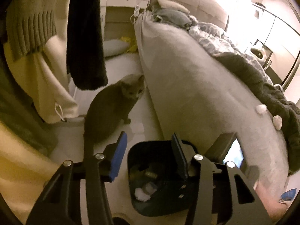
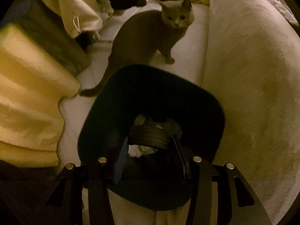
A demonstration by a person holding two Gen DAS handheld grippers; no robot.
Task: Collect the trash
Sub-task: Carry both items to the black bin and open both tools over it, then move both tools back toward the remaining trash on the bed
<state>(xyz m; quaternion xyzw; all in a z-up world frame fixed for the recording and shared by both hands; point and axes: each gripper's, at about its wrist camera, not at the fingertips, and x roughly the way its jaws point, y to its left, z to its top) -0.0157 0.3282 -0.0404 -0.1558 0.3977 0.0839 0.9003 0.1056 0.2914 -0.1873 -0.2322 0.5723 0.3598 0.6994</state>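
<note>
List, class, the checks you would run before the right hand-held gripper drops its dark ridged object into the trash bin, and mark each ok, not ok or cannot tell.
1. Right hand-held gripper grips the dark ridged object: ok, pads press on both of its sides.
2. Object over the trash bin opening: ok, crumpled paper shows beneath it.
3. Left hand-held gripper out of the way: ok, jaws apart, nothing between them.
4. Cat away from the bin: not ok, it stands just behind the bin, looking this way.
5. Room left in the bin: ok; the trash lies low.
6. Trash left on the bed: not ok, two white wads remain.
</note>
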